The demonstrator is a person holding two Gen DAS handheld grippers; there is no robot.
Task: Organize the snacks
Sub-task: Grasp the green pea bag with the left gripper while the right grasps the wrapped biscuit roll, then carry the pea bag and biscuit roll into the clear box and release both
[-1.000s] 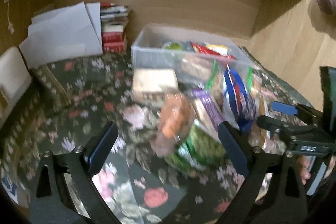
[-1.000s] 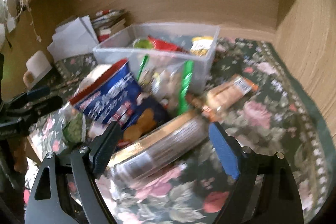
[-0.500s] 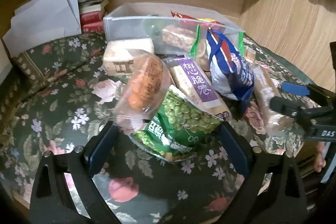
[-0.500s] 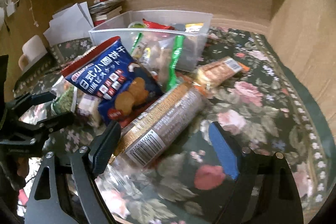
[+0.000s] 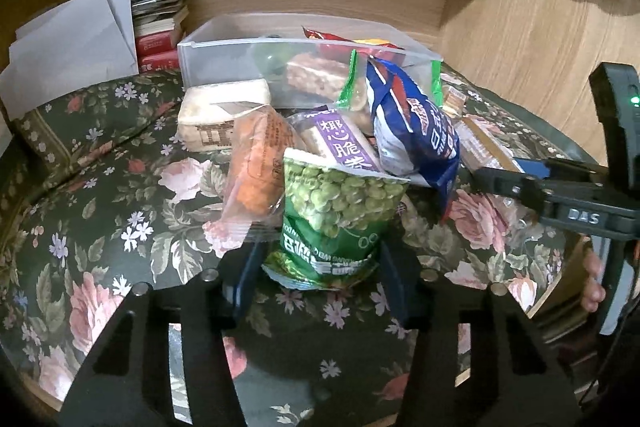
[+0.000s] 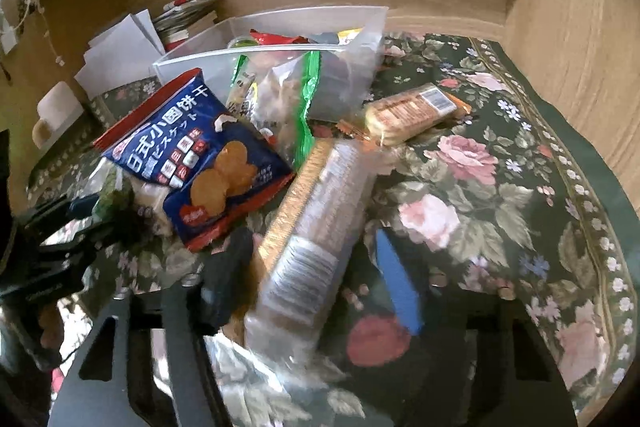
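The green pea snack bag (image 5: 334, 223), printed with peas and blurred white lettering, stands upright in front of the clear bin (image 5: 224, 67), clenched at its lower end by the left tool (image 5: 320, 281). The right tool (image 6: 316, 267), marked "DAS", grasps a long biscuit sleeve (image 6: 320, 211) whose axis points toward the bin.

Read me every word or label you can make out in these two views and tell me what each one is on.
"DAS": on the right gripper
"椰心脆卷": purple label of the roll pack
"日式小圆饼干": blue biscuit bag
green pea bag: lettering too distorted to read
long cracker sleeve: barcode and print blurred
red books: spines too small
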